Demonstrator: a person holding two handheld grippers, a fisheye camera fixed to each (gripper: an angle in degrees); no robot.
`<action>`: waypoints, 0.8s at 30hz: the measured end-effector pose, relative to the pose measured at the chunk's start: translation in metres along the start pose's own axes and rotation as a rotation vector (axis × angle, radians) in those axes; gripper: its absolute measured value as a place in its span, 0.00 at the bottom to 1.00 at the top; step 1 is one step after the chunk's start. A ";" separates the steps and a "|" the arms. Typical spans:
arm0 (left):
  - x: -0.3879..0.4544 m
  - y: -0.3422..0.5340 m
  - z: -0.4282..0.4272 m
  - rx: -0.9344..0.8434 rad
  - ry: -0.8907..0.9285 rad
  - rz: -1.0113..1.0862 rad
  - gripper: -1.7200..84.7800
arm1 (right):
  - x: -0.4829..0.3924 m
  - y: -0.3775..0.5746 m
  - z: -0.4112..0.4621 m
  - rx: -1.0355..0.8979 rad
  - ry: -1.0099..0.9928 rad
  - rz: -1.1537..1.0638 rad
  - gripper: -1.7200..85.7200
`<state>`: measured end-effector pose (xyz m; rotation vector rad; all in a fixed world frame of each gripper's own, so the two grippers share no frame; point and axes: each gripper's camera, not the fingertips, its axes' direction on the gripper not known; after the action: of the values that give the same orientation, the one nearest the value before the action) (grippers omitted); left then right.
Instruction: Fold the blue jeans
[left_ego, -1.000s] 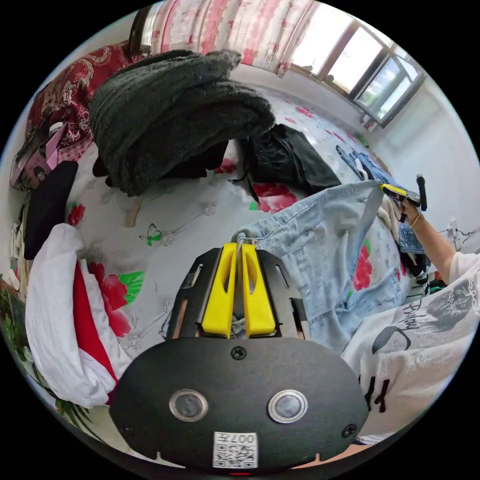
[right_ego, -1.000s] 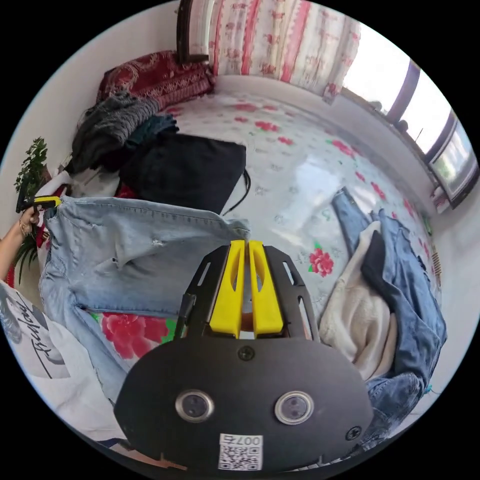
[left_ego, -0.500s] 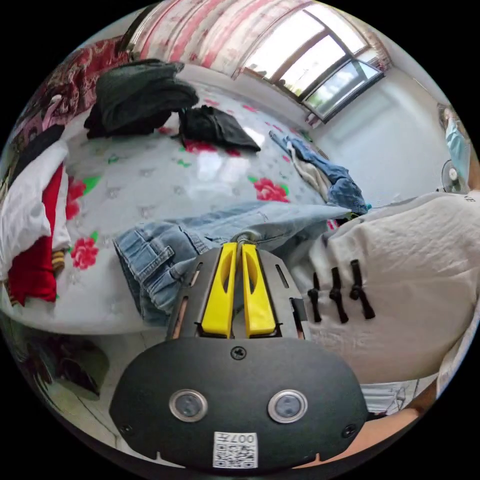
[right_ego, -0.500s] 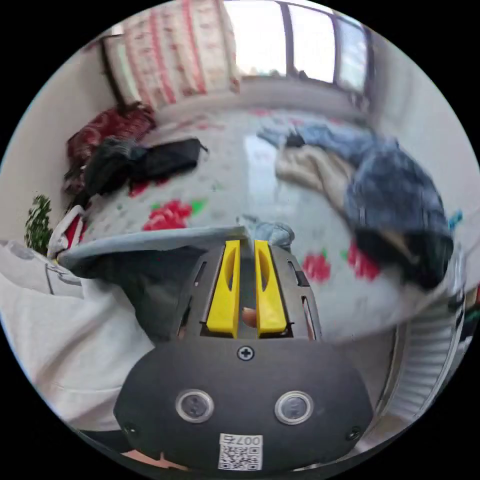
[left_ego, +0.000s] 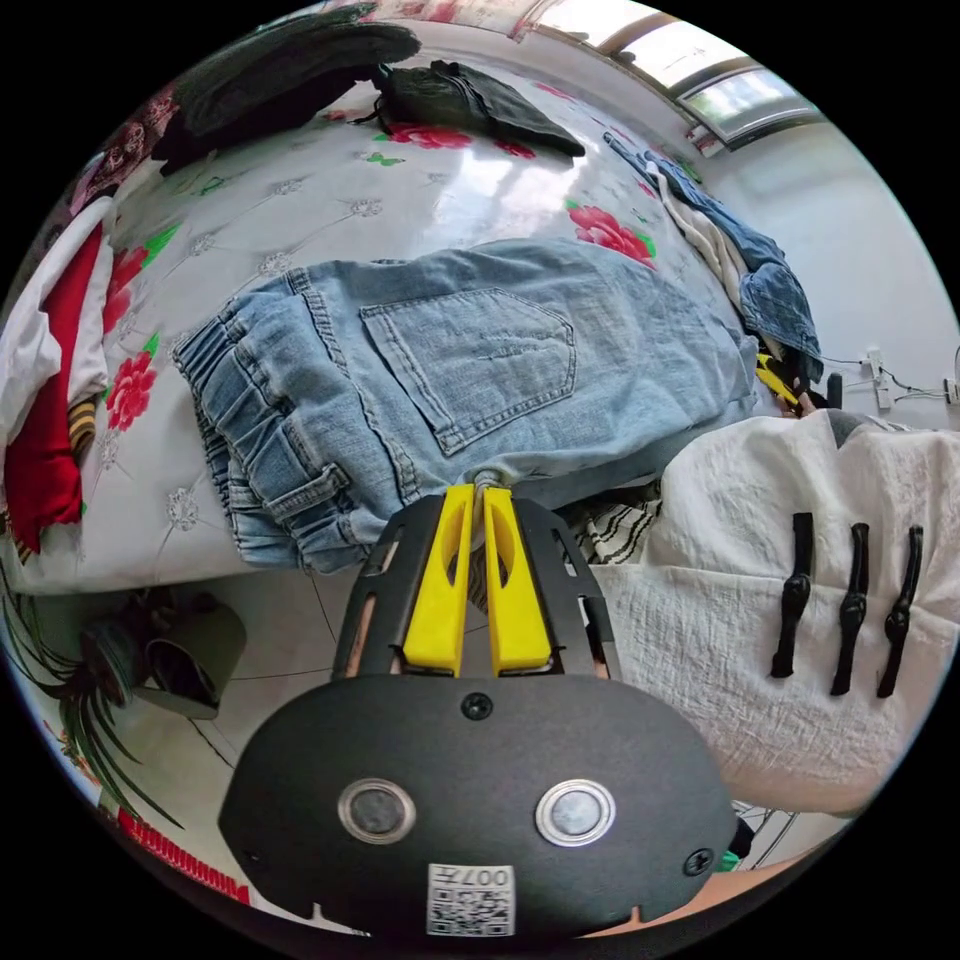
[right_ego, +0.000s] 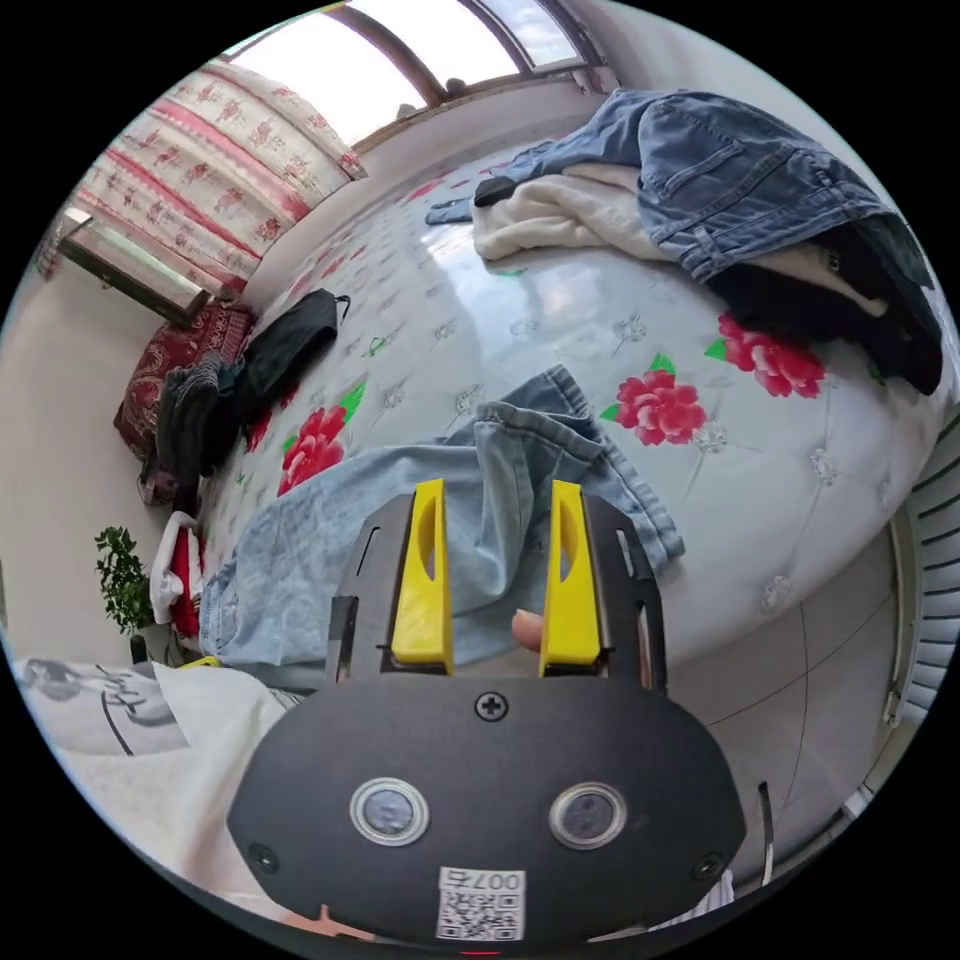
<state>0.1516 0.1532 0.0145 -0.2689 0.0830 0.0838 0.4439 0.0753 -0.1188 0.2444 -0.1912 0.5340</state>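
Note:
The light blue jeans (left_ego: 480, 370) lie folded lengthwise on the flowered bed, back pocket up, waistband toward the left of the left gripper view. My left gripper (left_ego: 478, 492) is shut on their near edge at the bed's side. In the right gripper view the jeans (right_ego: 400, 520) stretch from the leg ends (right_ego: 560, 440) away to the left. My right gripper (right_ego: 497, 490) is open just above the leg fabric, gripping nothing. The right gripper's yellow tip (left_ego: 778, 378) shows at the jeans' far end in the left gripper view.
The bed (right_ego: 520, 300) carries a heap of darker denim and a cream garment (right_ego: 700, 200), black clothes (left_ego: 470, 95) and a white and red pile (left_ego: 50, 400). A potted plant (left_ego: 130, 680) stands on the tiled floor. The person's white shirt (left_ego: 800, 620) is close by.
The jeans came down from being held stretched in the air to lying flat on the bed. The right gripper opened and let go of the leg end. Both cameras swung toward the bed's edge.

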 end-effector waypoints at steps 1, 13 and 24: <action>0.002 -0.002 -0.002 0.001 -0.010 0.007 0.01 | 0.003 -0.007 0.006 -0.028 -0.004 0.005 0.07; 0.033 0.000 -0.017 0.058 -0.127 0.026 0.01 | 0.067 0.021 -0.161 0.241 -0.104 -0.197 0.02; 0.060 0.001 -0.013 -0.019 -0.215 -0.019 0.03 | 0.167 0.104 -0.097 0.198 0.127 0.222 0.05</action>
<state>0.2101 0.1551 -0.0038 -0.2784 -0.1342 0.0944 0.5415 0.2691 -0.1525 0.3834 -0.0414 0.7880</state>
